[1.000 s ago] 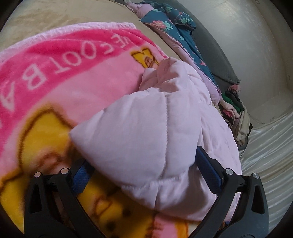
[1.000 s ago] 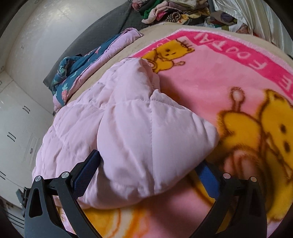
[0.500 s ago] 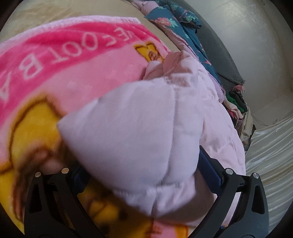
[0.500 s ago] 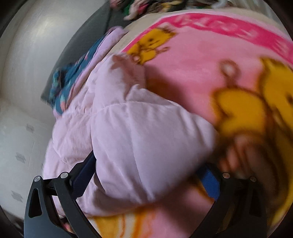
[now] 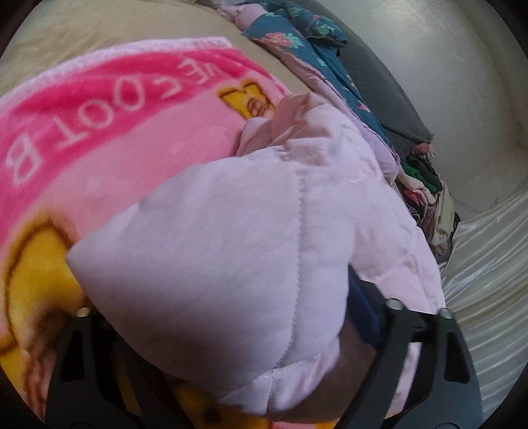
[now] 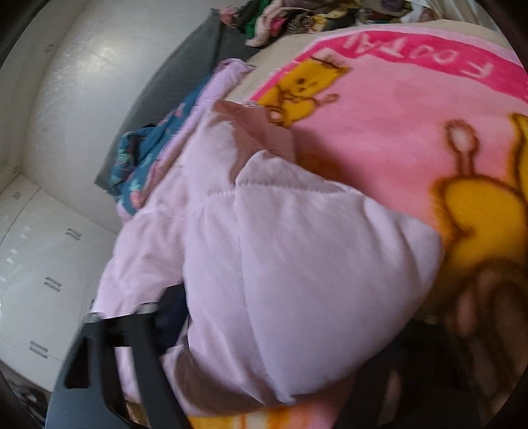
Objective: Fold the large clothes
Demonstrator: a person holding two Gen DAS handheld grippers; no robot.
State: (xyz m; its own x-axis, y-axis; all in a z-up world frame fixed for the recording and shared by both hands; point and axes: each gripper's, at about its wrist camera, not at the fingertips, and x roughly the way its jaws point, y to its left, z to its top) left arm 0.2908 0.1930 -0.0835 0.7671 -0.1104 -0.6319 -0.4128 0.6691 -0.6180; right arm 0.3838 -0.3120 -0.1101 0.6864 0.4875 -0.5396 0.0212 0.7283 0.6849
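In the left wrist view, a pink blanket [image 5: 109, 145] with white letters and yellow cartoon figures covers the left half, spread over a beige bed [image 5: 99, 33]. A pale pink quilted jacket [image 5: 231, 250] lies on the blanket, and a puffy fold of it bulges up between the fingers of the left gripper [image 5: 227, 316]. The jaws stand fairly wide with the padding filling the gap; the blue pad of one finger presses against the fabric, while the other finger is mostly hidden under the fold. To the right of the jacket runs a teal floral garment [image 5: 307, 56], then a grey cloth [image 5: 389, 105], and a heap of mixed clothes [image 5: 425, 198] sits near a white wall [image 5: 445, 66].

In the right wrist view, the wall [image 6: 82, 99] fills the left, with the grey cloth [image 6: 184, 76] and floral garment [image 6: 148, 151] next to it. The jacket [image 6: 297, 270] occupies the centre, its thick fold sitting between the fingers of the right gripper [image 6: 297, 333], whose jaws are also spread wide around the fabric; one finger is blurred and buried, so I cannot tell how firm the hold is. The blanket [image 6: 412, 125] stretches off to the right, and the clothes heap [image 6: 297, 19] lies at the top.
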